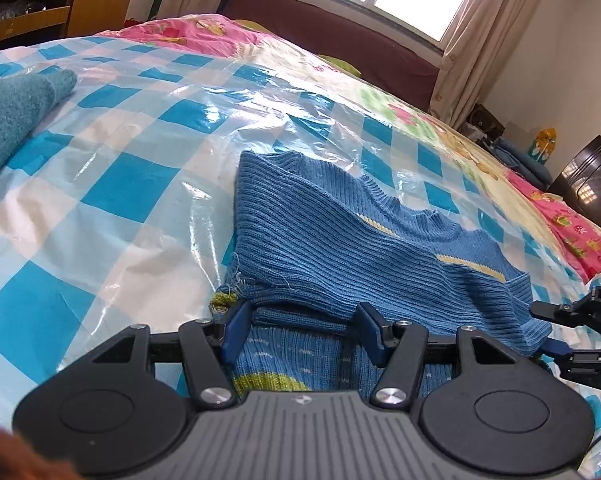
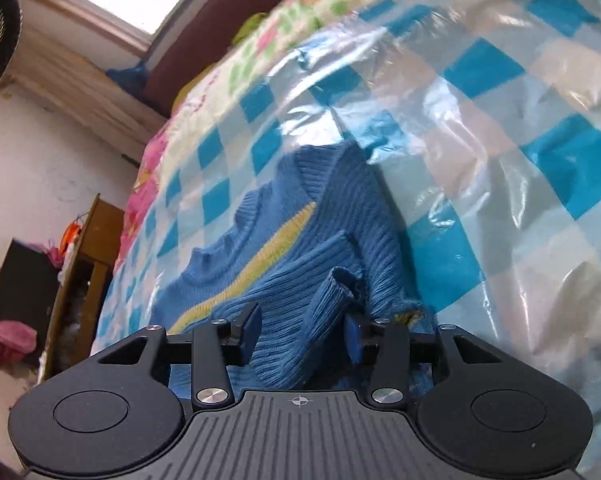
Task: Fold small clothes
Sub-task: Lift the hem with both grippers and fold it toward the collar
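Note:
A blue ribbed knit sweater (image 1: 340, 240) with a pale yellow stripe lies partly folded on the checked bed sheet (image 1: 120, 184), which is covered by clear plastic. My left gripper (image 1: 304, 326) hovers at the sweater's near edge, jaws apart, with knit fabric lying between the blue pads (image 1: 236, 328) and nothing pinched. In the right wrist view the sweater (image 2: 284, 240) fills the centre. My right gripper (image 2: 302, 334) is open, and a folded sleeve cuff (image 2: 328, 300) lies loose between its pads. The right gripper (image 1: 548, 330) also shows at the right edge of the left wrist view, beside the sweater's corner.
A teal woollen garment (image 1: 16, 120) lies at the left of the bed. A pink flowered quilt (image 1: 188, 32) and a dark red headboard (image 1: 340, 36) are at the far side under the window. A wooden shelf unit (image 1: 60, 4) stands far left, a dark cabinet (image 1: 588, 184) at the right.

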Demonstrator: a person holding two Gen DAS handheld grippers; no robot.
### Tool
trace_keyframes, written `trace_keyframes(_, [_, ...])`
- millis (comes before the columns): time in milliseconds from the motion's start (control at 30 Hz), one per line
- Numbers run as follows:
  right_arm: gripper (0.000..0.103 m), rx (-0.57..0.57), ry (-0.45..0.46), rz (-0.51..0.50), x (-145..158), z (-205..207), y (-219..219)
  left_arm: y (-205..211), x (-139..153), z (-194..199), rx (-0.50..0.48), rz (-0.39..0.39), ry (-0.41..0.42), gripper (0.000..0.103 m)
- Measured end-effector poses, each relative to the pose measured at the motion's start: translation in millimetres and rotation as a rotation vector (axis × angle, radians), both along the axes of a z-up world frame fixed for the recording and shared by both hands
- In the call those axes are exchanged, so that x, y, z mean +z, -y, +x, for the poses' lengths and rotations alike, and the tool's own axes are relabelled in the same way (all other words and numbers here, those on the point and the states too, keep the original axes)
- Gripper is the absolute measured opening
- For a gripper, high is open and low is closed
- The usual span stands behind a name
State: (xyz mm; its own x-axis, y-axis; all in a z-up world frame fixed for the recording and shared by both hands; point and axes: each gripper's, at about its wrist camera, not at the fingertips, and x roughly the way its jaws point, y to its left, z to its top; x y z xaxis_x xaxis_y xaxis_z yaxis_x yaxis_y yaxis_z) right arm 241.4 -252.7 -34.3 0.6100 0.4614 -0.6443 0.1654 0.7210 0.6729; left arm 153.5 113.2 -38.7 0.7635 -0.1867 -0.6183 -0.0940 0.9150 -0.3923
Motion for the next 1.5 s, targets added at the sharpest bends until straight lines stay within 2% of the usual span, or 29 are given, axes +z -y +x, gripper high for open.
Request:
trace_keyframes(67, [0.013,-0.006,-0.019,-0.032,4,5,-4,0,0,0,0.001,-0.002,0.002,0.061])
trace_keyframes(167, [0.009,0.034,0.038,-0.027,26,8,-15,-2,1,-2,0.008,-0.019,0.013,0.061])
trace_keyframes(333, [0.008,0.073,0.291,-0.017,81,-7,-20,-8,10,-10,0.047,-0.042,0.091,0.061])
trace_keyframes(400, [0.008,0.058,0.319,-0.067,80,-11,-17,-9,9,-8,0.046,-0.038,0.08,0.061])
trace_keyframes(433, [0.008,0.06,0.306,-0.117,69,-10,-15,-8,6,-6,0.04,-0.036,0.06,0.061])
trace_keyframes(467, [0.011,0.073,0.252,-0.179,52,-6,-14,-7,4,-4,0.036,-0.031,0.046,0.061])
trace_keyframes(500, [0.012,0.078,0.154,-0.22,33,1,-12,-4,2,-3,0.027,-0.016,0.031,0.061])
trace_keyframes(533, [0.012,0.067,0.058,-0.219,15,4,-8,-1,2,-2,0.017,0.002,0.022,0.061])
trace_keyframes(567, [0.012,0.059,0.03,-0.183,5,1,-4,1,2,-3,0.012,0.016,0.022,0.061])
trace_keyframes(667, [0.012,0.044,0.045,-0.102,2,-9,2,4,1,-3,0.003,0.034,0.017,0.061])
trace_keyframes(867, [0.012,0.053,0.035,-0.086,7,-2,0,4,0,-3,0.003,0.031,0.014,0.061])
trace_keyframes(967, [0.009,0.064,0.046,-0.073,20,14,-9,3,1,-3,0.004,0.022,0.016,0.061])
trace_keyframes(1033, [0.009,0.079,0.111,-0.056,43,21,-17,1,1,-3,0.006,0.01,0.019,0.061])
trace_keyframes(1167, [0.009,0.143,0.358,-0.073,99,11,-33,-2,2,-5,0.014,-0.013,0.031,0.061])
trace_keyframes(1267, [0.008,0.16,0.471,-0.152,104,-7,-33,-2,2,-5,0.012,-0.014,0.034,0.061])
trace_keyframes(1300, [0.008,0.162,0.463,-0.176,95,-10,-30,-2,2,-5,0.01,-0.011,0.031,0.061])
trace_keyframes(1333, [0.009,0.159,0.413,-0.204,78,-10,-25,-1,1,-4,0.008,-0.007,0.026,0.061])
trace_keyframes(1400, [0.009,0.12,0.215,-0.261,39,0,-15,0,0,-4,0.003,-0.002,0.021,0.061])
trace_keyframes(1433, [0.009,0.099,0.14,-0.259,22,1,-8,1,0,-4,0.002,0.001,0.019,0.061])
trace_keyframes(1500, [0.009,0.079,0.086,-0.217,2,-2,4,2,0,-3,0.0,0.012,0.016,0.061])
